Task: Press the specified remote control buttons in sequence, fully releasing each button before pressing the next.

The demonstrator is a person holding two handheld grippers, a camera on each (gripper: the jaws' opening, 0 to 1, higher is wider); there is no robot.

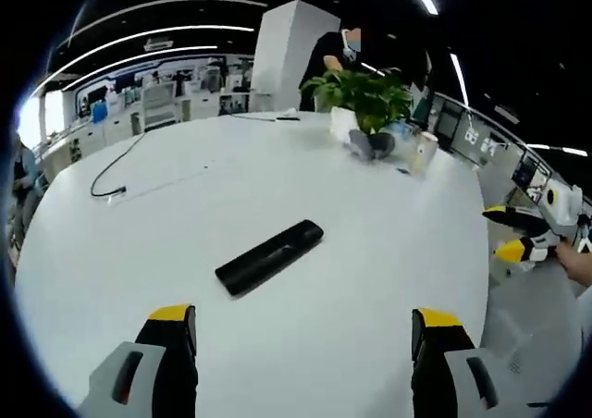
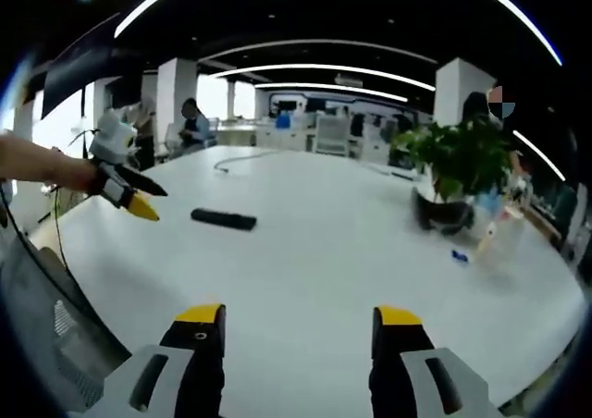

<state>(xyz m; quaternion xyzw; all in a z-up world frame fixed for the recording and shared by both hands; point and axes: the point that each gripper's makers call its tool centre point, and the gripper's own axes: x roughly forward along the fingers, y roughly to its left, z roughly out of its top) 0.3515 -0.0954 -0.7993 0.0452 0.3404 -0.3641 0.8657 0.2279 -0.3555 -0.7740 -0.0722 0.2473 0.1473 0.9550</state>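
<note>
While both pairs of fingers stand spread and grasp nothing, the left gripper (image 1: 303,330) hovers over the white worktop (image 1: 370,233) just short of the black remote control (image 1: 269,256), which lies flat and slantwise. From the right gripper (image 2: 298,335) the remote control (image 2: 223,218) lies well apart, near the left gripper (image 2: 137,196). Beyond stand a potted plant (image 1: 365,99) and a black cable (image 1: 116,173).

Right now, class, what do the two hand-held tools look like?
Each tool has two black jaws with yellow tips on grey bodies. The left tool and the right tool look alike. Seen from the side, the left tool has a white upper part above its yellow-and-black jaws.
</note>
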